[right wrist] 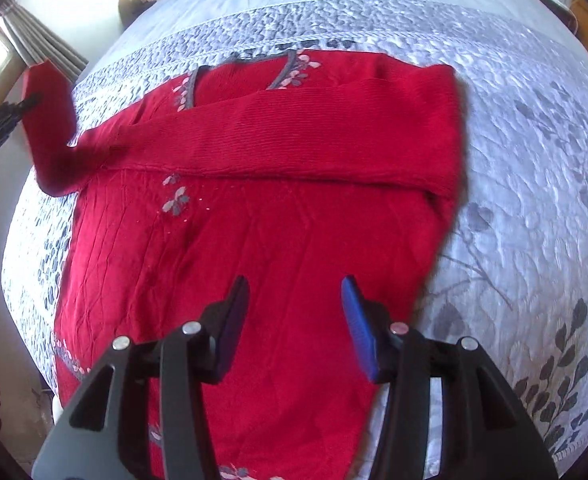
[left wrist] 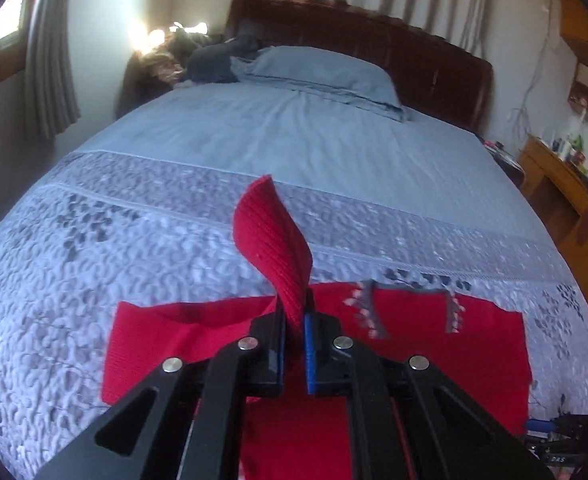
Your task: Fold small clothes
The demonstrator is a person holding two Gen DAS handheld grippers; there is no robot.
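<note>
**Second sleeve in hand, body folds still to come**

A red sweater [right wrist: 254, 240] lies spread flat on the bed [left wrist: 294, 132], on the quilted grey-and-white bedspread [right wrist: 514, 160] near the foot end. Its grey-trimmed neckline [right wrist: 238, 76] points toward the pillow [left wrist: 318, 72] and its hem lies toward the camera.

One sleeve [right wrist: 294, 136] is already laid straight across the chest, running from the right shoulder over to the left edge of the body. That part of the fold looks done, though its far end runs past the body's edge and bends upward.

The left tongs [left wrist: 294, 320] are clamped on red knit cloth, most likely the cuff end [left wrist: 270, 232] of a sleeve, which rises between the blades and curls upward in the air. In the right wrist view that same raised piece [right wrist: 46, 120] shows at the far left, lifted clear of the bedspread and held by the black tool. I cannot tell for certain whether it is the crossed sleeve's own end or the second sleeve.

The right tongs [right wrist: 294, 324] stand open with a wide gap, hovering above the lower half of the sweater and holding nothing.

By my reading the task is roughly at its middle: the sleeves are being dealt with, while the body is unfolded at full length. What remains is laying the held cuff down and folding the body.
</note>
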